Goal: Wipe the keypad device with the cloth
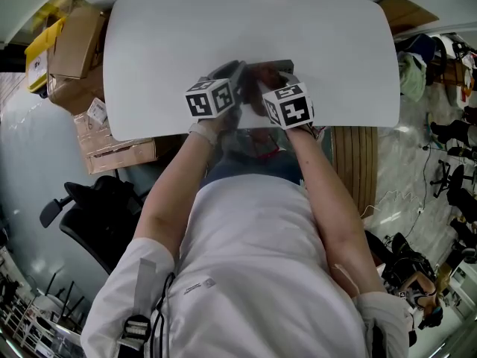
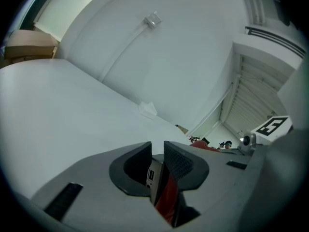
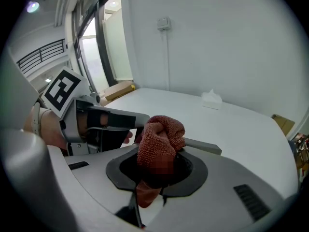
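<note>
My left gripper [image 2: 157, 149] is shut on the keypad device [image 2: 153, 178], a thin grey slab held edge-on with a small port on its side. A red patch shows just below it. In the right gripper view the same device [image 3: 205, 147] sticks out as a grey bar from the left gripper [image 3: 104, 122]. My right gripper [image 3: 157, 170] is shut on a bunched red-brown cloth [image 3: 161, 139], which lies against the device. From the head view both grippers, left [image 1: 223, 88] and right [image 1: 279, 95], meet over the near edge of the white table [image 1: 186, 36].
A small crumpled white thing [image 2: 148, 110] lies at the table's far edge by the wall. Cardboard boxes [image 1: 74, 43] are stacked left of the table. A black office chair [image 1: 97, 215] stands at the person's left and a wooden panel [image 1: 358, 162] at the right.
</note>
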The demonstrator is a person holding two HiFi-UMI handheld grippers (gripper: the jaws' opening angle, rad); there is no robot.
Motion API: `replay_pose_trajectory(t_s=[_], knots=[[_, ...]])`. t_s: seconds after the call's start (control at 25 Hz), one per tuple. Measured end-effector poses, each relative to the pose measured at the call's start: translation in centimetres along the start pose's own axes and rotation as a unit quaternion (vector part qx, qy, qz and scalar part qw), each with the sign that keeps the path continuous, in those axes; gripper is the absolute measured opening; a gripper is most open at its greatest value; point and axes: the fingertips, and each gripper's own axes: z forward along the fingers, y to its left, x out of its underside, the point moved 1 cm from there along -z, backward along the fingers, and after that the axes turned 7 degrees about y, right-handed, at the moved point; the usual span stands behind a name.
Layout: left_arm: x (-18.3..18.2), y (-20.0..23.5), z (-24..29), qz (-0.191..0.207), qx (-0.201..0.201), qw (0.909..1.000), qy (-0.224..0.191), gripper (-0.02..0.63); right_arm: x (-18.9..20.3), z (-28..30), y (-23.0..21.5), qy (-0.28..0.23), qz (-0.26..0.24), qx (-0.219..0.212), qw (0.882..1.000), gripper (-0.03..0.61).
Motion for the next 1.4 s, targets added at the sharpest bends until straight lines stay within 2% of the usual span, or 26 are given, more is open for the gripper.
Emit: replay_pose_trajectory(t_s=[1.4], knots=[[0.1,0.3,-0.1,0.003,0.004,1.0000,-0.003,0.086,6.6,2.3,2.3,0.061,0.016,-0.036,0.997,0.098]])
